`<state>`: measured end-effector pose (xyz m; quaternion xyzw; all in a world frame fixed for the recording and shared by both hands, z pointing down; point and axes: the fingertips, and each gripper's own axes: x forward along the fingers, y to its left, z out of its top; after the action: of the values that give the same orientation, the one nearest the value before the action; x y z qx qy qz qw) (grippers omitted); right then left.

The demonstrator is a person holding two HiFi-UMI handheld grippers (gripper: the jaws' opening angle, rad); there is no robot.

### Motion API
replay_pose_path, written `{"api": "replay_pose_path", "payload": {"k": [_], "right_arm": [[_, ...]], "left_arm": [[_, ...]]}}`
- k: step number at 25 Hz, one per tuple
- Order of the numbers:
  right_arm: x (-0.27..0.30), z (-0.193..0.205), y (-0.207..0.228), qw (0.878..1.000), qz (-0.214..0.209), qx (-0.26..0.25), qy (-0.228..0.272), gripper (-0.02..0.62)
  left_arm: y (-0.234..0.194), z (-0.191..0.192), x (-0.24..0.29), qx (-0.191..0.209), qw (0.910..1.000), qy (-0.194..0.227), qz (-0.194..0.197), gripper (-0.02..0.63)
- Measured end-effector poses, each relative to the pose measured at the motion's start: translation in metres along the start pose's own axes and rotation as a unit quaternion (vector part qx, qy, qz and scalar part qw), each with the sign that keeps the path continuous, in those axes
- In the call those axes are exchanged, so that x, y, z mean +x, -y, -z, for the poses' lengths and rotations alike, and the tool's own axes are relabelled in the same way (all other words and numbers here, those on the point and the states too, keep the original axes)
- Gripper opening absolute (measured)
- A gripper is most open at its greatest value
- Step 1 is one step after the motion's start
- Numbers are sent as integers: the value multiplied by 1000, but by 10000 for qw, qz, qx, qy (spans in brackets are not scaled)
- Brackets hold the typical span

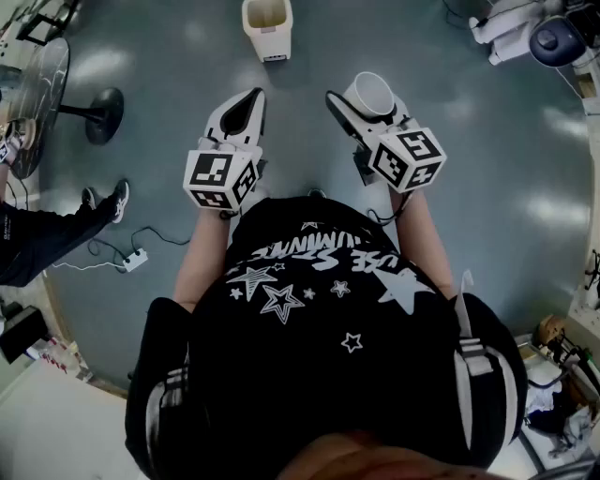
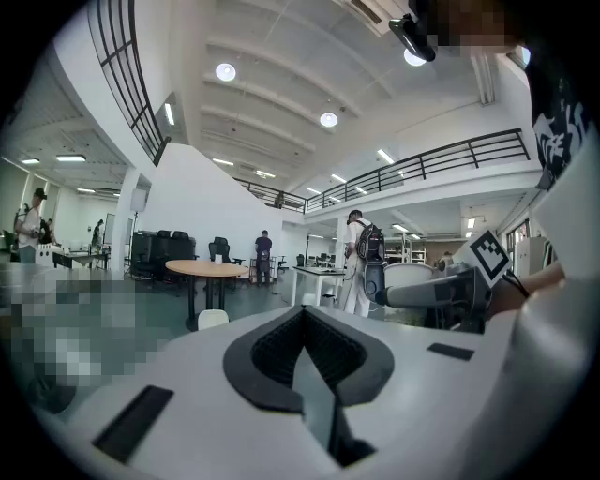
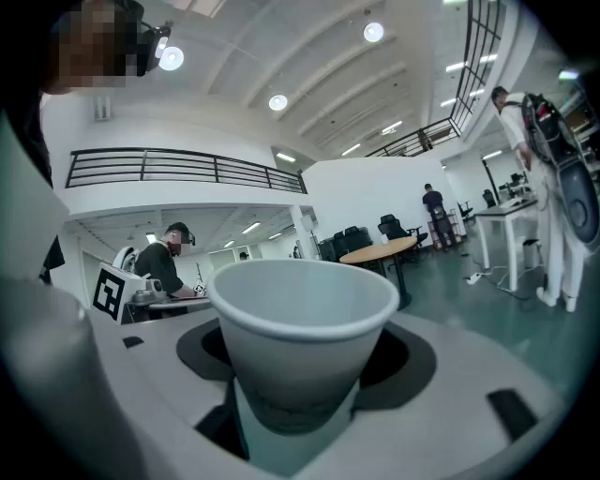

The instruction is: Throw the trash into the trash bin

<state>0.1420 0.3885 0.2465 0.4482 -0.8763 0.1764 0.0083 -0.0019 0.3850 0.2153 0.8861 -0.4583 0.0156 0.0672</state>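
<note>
Holding paper cup (image 3: pixel 302 328) clamped in my right gripper (image 1: pixel 364 108), mouth up. Left gripper (image 2: pixel 305 323): jaws together, nothing between them. Trash bin (image 1: pixel 267 26) stands on the floor at 12 o'clock in the head view, well apart from the cup. Judgement: pickup done. Left to do: reach the bin, bring the cup over its opening, release.

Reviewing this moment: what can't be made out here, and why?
Trash bin: head view, small and cut by the top edge; contents cannot be told.
Paper cup: right gripper view, base hidden between the right tongs; inner bottom hidden behind its own near wall.
Wearer's feet: head view, hidden under the black shirt.
</note>
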Motion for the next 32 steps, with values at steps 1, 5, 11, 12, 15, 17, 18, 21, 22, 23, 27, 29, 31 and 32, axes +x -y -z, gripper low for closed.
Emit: {"api": "replay_pose_path", "payload": {"k": [1, 5, 11, 12, 15, 17, 18, 21, 22, 23, 27, 29, 31, 32], "right_arm": [[-1, 1, 5, 10000, -43, -26, -32, 327], [-7, 2, 28, 9998, -144, -30, -113, 327], [-9, 7, 40, 9993, -304, 78, -201, 327], [-8, 8, 40, 9993, -308, 94, -204, 327], [1, 8, 44, 9993, -281, 140, -197, 327], [8, 10, 47, 9993, -261, 176, -205, 327], [11, 11, 50, 9993, -246, 182, -226, 327], [23, 14, 63, 9993, -113, 158, -322, 327], [28, 13, 68, 9993, -52, 165, -333, 327], [34, 10, 71, 9993, -6, 177, -326, 327], [62, -2, 81, 9994, 27, 95, -337, 327], [78, -6, 90, 9993, 98, 97, -359, 327], [97, -11, 98, 9991, 177, 153, -364, 327], [107, -13, 100, 9989, 212, 165, -373, 327]], "left_arm": [[4, 2, 3, -41, 10000, 3, -24, 11], [20, 9, 14, -74, 9999, -40, -76, 10], [27, 14, 16, -56, 9994, -160, -293, 11], [26, 14, 17, -43, 9994, -162, -304, 10], [14, 14, 23, -40, 9993, -161, -349, 10], [4, 17, 29, -81, 9991, -156, -374, 11], [-1, 18, 34, -94, 9992, -153, -371, 11], [-14, 19, 51, -109, 9994, -148, -289, 10], [-19, 19, 57, -103, 9995, -145, -253, 10], [-24, 18, 63, -98, 9996, -134, -224, 11], [-53, 11, 91, -225, 9995, -36, -210, 11], [-68, 9, 106, -346, 9992, -19, -175, 11], [-83, 8, 121, -345, 9993, -44, -99, 11], [-92, 6, 128, -320, 9994, -64, -67, 11]]}}
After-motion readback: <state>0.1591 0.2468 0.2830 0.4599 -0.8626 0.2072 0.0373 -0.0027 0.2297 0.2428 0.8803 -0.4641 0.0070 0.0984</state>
